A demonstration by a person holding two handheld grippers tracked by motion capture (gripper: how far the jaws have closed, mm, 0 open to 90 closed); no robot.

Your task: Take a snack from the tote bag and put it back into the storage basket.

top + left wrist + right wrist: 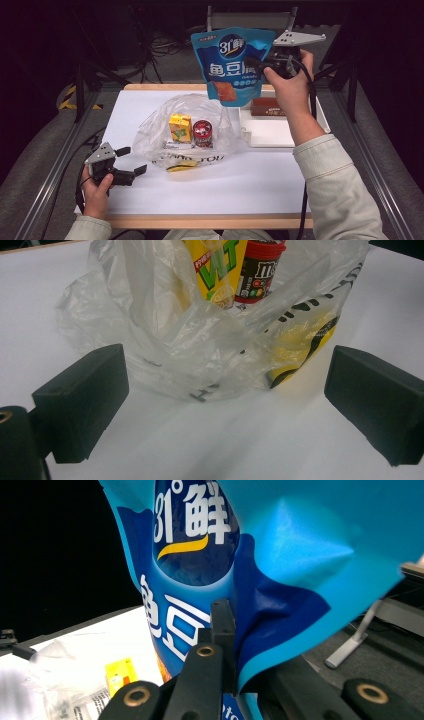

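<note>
The right gripper [256, 65] holds a big blue snack pouch [232, 62] up in the air. Its fingers [222, 625] are clenched on the pouch's side edge, and the pouch hangs well above the clear plastic bag [182, 130] and a bit behind it. The plastic bag lies on the white surface [210, 185]. Inside it stand a yellow drink carton [180, 127] and a small red-lidded candy tub [202, 132], side by side. To the right of the bag sits a white tray [272, 132] with a brown box [267, 107] in it.

The left gripper [131, 161] rests on the surface just left of the bag. Its fingers [82, 400] are spread wide and hold nothing, and the bag's crumpled mouth lies right in front of them.

The step in hand looks like packing: the pouch is being carried over to the bag. The next move likely needs the left gripper to pinch the bag's rim and lift it open. Then the right gripper must bring the pouch down to the bag's mouth and slide it in. The pouch is wide, so the mouth must gape a lot.
</note>
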